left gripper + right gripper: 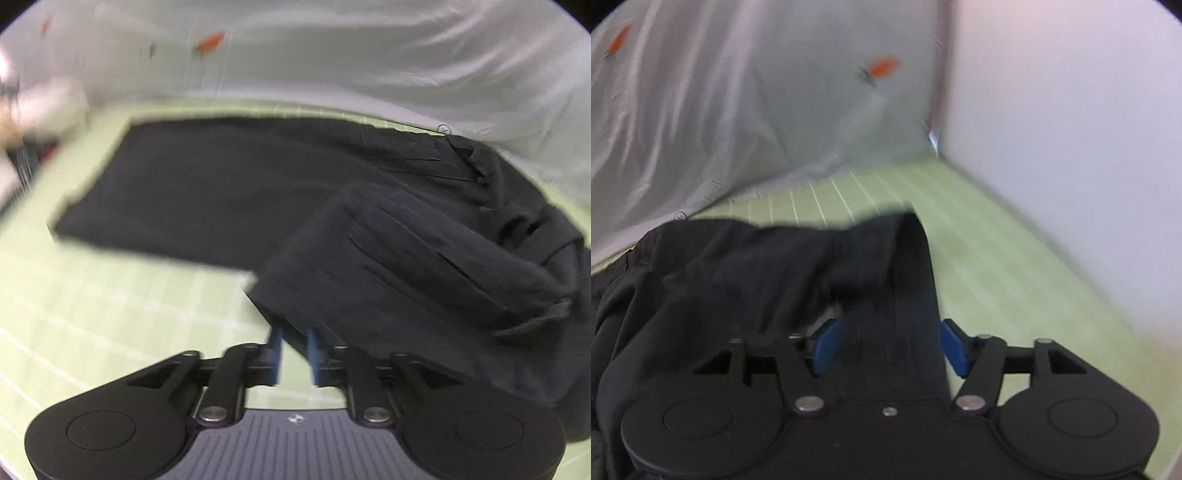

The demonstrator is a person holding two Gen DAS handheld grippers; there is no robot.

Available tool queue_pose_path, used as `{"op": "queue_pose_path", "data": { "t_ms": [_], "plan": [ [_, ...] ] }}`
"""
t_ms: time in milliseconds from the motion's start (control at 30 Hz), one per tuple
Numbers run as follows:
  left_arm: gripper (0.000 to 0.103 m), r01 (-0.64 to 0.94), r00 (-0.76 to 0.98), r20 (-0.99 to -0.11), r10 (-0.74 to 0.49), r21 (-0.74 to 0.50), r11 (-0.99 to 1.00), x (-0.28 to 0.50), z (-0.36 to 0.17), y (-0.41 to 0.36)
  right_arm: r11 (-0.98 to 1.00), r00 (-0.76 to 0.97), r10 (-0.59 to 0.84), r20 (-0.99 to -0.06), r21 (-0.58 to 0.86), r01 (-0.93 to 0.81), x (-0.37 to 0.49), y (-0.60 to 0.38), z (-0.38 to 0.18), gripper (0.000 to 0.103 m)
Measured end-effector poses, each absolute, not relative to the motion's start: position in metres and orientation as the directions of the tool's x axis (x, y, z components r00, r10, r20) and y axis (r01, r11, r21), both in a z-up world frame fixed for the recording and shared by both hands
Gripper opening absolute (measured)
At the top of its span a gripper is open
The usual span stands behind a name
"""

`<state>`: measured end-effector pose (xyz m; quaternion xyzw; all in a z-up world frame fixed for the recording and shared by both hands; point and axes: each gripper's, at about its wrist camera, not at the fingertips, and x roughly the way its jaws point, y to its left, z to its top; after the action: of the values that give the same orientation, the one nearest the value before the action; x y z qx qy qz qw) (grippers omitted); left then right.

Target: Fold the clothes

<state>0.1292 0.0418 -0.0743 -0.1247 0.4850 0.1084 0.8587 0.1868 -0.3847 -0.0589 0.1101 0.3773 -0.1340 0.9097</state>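
A black garment [221, 184] lies on the green gridded mat [110, 314], flat on its left part and bunched into folds on the right. My left gripper [294, 332] sits at the garment's near edge, its blue pads [275, 354] apart with green mat showing between them; the cloth edge lies over the tips, unpinched. In the right wrist view a strip of the black garment [897, 295] runs between the wide-apart blue pads [827, 345] of my right gripper [890, 325]; they do not press on it. The picture is blurred.
A white cloth [738, 110] with orange motifs hangs behind the mat [1015, 277]. A plain white wall [1071, 147] closes the right side. Blurred pale objects [44, 107] stand at the mat's far left edge.
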Motion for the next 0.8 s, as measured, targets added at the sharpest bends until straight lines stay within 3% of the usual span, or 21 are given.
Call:
{"op": "queue_pose_path", "data": {
  "t_ms": [100, 333, 533, 800],
  "plan": [
    [0.045, -0.264, 0.479, -0.877, 0.034, -0.107, 0.958, 0.126, -0.080, 0.033, 0.894, 0.622, -0.142, -0.770, 0.170, 0.415, 0.160, -0.388, -0.075, 0.067],
    [0.063, -0.261, 0.397, -0.918, 0.026, -0.086, 0.961, 0.134, -0.098, 0.022, 0.890, 0.568, -0.179, -0.803, 0.114, 0.442, 0.132, -0.379, -0.094, 0.079],
    [0.066, -0.275, 0.394, -0.919, -0.001, -0.118, 0.954, 0.134, -0.110, 0.023, 0.899, 0.574, -0.179, -0.799, 0.104, 0.425, 0.130, -0.375, -0.098, 0.082],
    [0.071, -0.143, 0.407, -0.913, -0.030, -0.096, 0.985, 0.140, -0.113, -0.006, 0.909, 0.579, -0.170, -0.798, 0.100, 0.405, 0.131, -0.373, -0.103, 0.088]
  ]
}}
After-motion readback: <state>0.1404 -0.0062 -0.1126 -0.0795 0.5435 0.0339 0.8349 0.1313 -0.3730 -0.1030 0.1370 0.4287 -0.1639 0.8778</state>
